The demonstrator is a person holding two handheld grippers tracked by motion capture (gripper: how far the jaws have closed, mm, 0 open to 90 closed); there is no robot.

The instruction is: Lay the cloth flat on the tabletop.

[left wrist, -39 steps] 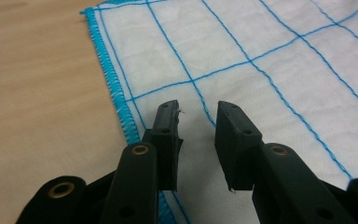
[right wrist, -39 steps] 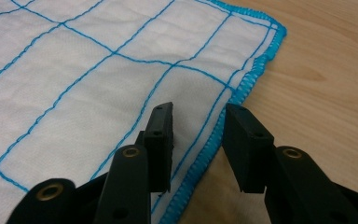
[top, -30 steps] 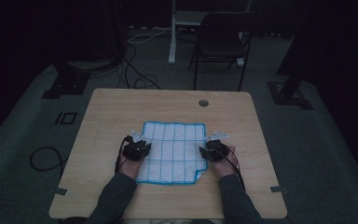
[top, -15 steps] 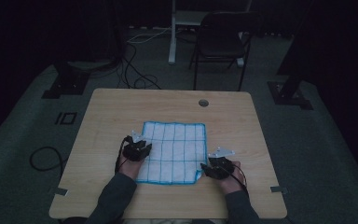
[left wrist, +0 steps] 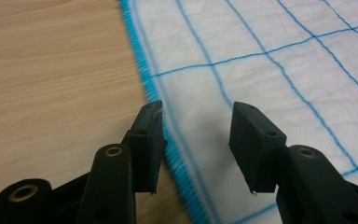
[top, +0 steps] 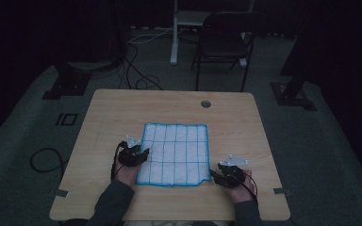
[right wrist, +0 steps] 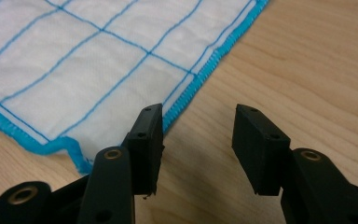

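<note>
Since a second ago our right gripper (top: 229, 174) has slid back from the cloth's right edge to its near right corner, jaws apart and empty. Our left gripper (top: 133, 154) has just been opening, straddling the left hem. The blue-checked white cloth (top: 174, 153) lies flat mid-table (top: 122, 108); we judge it light, limp, best pinched at hemmed corners. Both hands rest low, jaws level.

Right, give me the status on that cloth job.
Done: the white cloth with blue grid lines lies spread flat on the table. In hand: nothing is gripped. The left claw has just been opening and straddles the cloth's left hem; the right claw stands open over bare wood by the near right corner. Left, probably: gripping the cloth to fold or move it.
</note>
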